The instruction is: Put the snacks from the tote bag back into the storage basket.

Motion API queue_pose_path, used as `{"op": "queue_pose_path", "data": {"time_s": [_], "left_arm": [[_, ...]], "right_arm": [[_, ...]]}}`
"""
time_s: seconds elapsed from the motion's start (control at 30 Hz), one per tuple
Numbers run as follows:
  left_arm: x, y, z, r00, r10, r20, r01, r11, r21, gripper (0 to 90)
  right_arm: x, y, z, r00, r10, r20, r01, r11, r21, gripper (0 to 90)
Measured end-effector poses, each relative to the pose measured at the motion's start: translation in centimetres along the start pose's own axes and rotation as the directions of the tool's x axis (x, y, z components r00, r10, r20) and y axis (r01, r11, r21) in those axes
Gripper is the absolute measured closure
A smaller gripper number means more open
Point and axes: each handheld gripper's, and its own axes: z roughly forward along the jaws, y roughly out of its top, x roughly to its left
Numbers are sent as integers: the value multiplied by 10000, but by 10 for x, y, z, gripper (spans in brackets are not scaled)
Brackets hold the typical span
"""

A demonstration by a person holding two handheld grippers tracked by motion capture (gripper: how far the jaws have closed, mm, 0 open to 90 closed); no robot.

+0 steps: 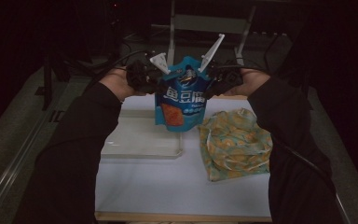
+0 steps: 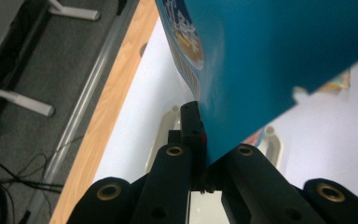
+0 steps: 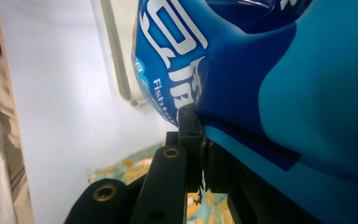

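Pouch, glossy blue plastic snack bag with white lettering (image 1: pixel 181 95), hangs in the air above the table's far edge, over a clear shallow tray (image 1: pixel 142 145). Left gripper (image 1: pixel 145 77) and right gripper (image 1: pixel 221 79) each pinch a top corner. Patterned yellow-green cloth bag (image 1: pixel 235 142) lies toward the right edge. Likely step: tearing open or bagging; next move needs a steady two-sided hold.

the snack pouch (image 1: pixel 182 95) in my tongs looked like glossy blue plastic film, smooth and catching the light. my left tongs (image 2: pixel 204 140) and right tongs (image 3: pixel 196 140) were matt black plastic with small brass-coloured rivets. the counter (image 1: pixel 168 186) was a smooth, matt white top with a wood-grain edge. the patterned bag (image 1: pixel 235 142) beside the clear plastic tray (image 1: pixel 140 144) was soft, crumpled cloth.
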Motion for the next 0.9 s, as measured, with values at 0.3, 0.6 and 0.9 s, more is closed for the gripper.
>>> {"op": "queue_pose_path", "data": {"time_s": [0.3, 0.6, 0.9], "left_arm": [[8, -41, -9, 9997, -227, -84, 230, 9991, 370, 900], [13, -78, -1, 9993, -337, -151, 348, 9965, 765, 900], [16, -108, 17, 9992, -351, -176, 368, 9936, 1066, 900]], "right_arm": [[8, 37, 30, 9987, -405, -307, 405, 9992, -9, 875], [12, 58, 69, 9979, -371, -526, 368, 9993, -66, 876], [17, 74, 108, 9977, -409, -532, 421, 9989, 224, 879]]}}
